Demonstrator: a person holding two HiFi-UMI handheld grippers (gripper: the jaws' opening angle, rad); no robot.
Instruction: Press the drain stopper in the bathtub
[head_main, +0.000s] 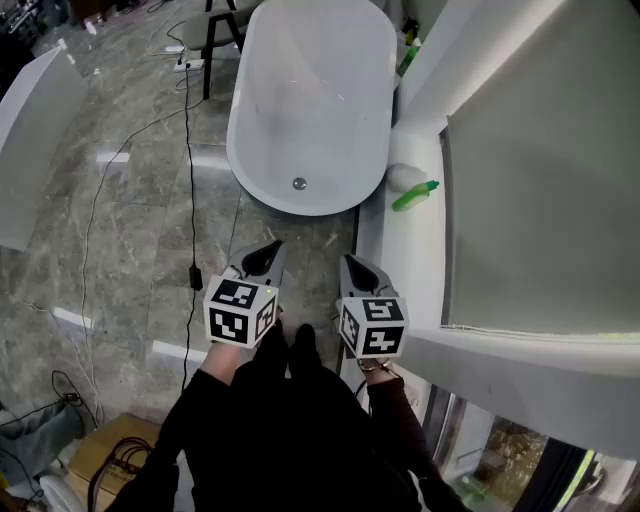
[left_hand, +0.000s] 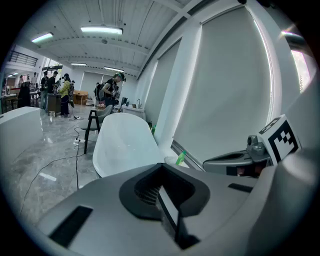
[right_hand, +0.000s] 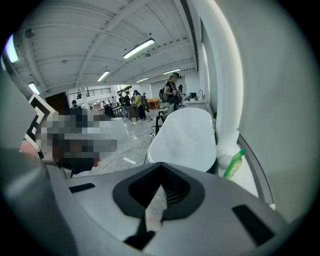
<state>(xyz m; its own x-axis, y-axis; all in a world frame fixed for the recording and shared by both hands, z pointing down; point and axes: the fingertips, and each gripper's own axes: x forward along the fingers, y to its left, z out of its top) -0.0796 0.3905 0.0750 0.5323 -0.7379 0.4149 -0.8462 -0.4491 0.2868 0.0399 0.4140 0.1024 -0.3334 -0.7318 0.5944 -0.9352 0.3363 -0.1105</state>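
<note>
The white oval bathtub (head_main: 310, 100) stands on the floor ahead of me, and its small round metal drain stopper (head_main: 298, 183) sits on the bottom near the close end. My left gripper (head_main: 268, 252) and right gripper (head_main: 352, 264) hover side by side above the floor, short of the tub's near rim, both pointing at it. Each is shut with nothing between the jaws. The tub (left_hand: 125, 145) lies beyond the tips of the left gripper (left_hand: 161, 167) in the left gripper view. It shows again as the tub (right_hand: 187, 137) past the right gripper (right_hand: 161, 168) in the right gripper view. The stopper is hidden in both gripper views.
A white ledge (head_main: 405, 260) runs along the tub's right side with a green bottle (head_main: 415, 195) and a white round object (head_main: 405, 176) on it. A black cable with an adapter (head_main: 196, 275) crosses the marble floor at left. Chair legs (head_main: 207, 60) stand beyond the tub. Several people stand far off.
</note>
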